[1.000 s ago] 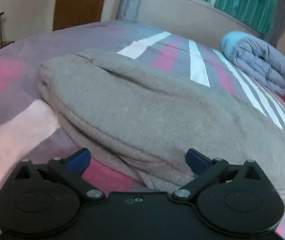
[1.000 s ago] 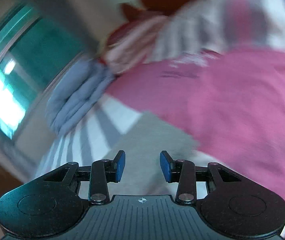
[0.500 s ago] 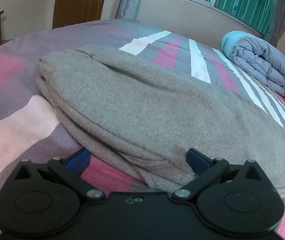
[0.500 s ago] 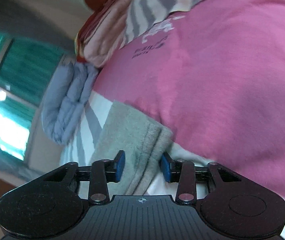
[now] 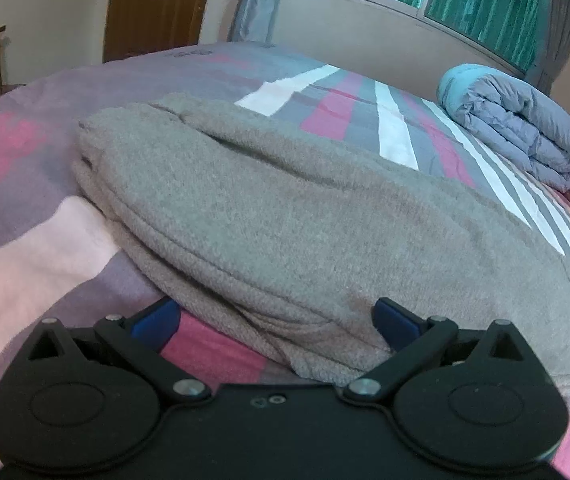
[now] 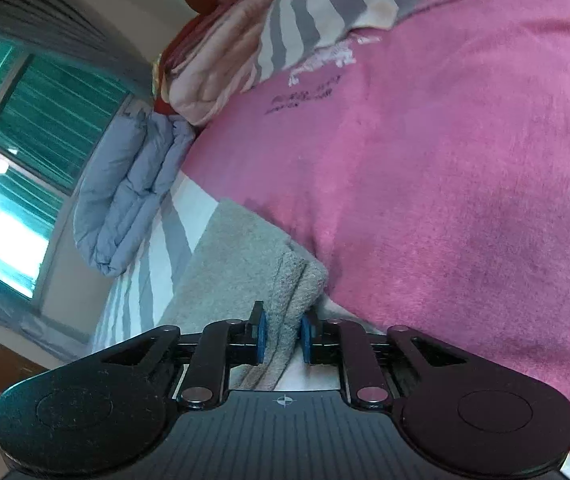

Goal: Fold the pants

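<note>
Jaws of the right gripper (image 6: pixel 283 338) have just closed onto the gray pants (image 5: pixel 293 216) hem; the left gripper (image 5: pixel 273 320) gapes wide astride their near edge — long axis near-right to far-left, bare bedspread (image 5: pixel 25 248) left.

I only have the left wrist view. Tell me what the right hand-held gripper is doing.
Observer: The right hand-held gripper has just been closing, and its blue pads now pinch a folded edge of the grey pants.
Operator: Say what lies beside that edge.
Observer: A pink sheet bulges right next to it, on the right in the right wrist view.
Operator: Report what is behind the pants there.
Observer: The folded blue quilt lies by the window, with pink bedding piled past it.
</note>
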{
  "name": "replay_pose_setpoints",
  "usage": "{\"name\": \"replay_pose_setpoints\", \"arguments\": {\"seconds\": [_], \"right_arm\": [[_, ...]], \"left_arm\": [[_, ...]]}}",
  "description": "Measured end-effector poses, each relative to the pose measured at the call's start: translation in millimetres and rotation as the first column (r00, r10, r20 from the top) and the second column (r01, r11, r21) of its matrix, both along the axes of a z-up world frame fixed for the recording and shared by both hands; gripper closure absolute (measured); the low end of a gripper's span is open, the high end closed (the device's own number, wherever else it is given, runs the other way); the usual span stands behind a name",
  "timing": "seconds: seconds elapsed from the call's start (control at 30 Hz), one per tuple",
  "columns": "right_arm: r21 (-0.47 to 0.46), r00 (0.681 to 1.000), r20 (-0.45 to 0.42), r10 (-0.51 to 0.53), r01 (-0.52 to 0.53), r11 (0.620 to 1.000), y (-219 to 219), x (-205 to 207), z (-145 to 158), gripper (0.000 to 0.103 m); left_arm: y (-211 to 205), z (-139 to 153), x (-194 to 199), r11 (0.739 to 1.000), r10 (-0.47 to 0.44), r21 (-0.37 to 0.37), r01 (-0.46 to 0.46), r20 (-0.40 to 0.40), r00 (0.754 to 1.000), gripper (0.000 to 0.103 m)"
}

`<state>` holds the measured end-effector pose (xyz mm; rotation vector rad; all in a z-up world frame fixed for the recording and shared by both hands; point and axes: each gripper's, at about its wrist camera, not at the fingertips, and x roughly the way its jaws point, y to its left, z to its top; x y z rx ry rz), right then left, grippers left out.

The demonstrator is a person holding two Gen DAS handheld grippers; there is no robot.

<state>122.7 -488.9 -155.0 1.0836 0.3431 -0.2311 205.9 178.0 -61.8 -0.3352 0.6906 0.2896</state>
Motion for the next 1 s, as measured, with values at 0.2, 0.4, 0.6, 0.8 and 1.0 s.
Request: {"name": "replay_pose_setpoints", "arguments": {"seconds": [0.2,0.4,0.6,0.8,1.0], "right_arm": [[0.005,0.999,0.006,0.034,-0.034,0.999,-1,4,9,0.072],[0.004,1.0,-0.001,0.025,-0.025,1.0,5,8,12,0.061],[-0.046,0.998,-0.049,0.037,-0.039,0.998,4,23,14,0.083],[-0.148,0.998,-0.052,0.029,-0.036,0.988,17,27,32,0.087],[-0.369,0.994,0.04,0.104,-0.082,0.926,86,44,96,0.087]], "left_arm": [[-53,27,0,1.0,-0.001,0.018,0.0,0.042,0.999,0.008],[-62,31,-6,0.998,0.025,0.063,-0.027,0.037,0.999,0.008],[-7,35,-37,0.99,0.14,-0.006,-0.14,0.046,0.989,0.008],[37,26,-61,0.977,0.21,-0.031,-0.209,0.024,0.978,0.008],[57,21,-68,0.977,0.21,-0.057,-0.207,0.043,0.977,0.007]]}}
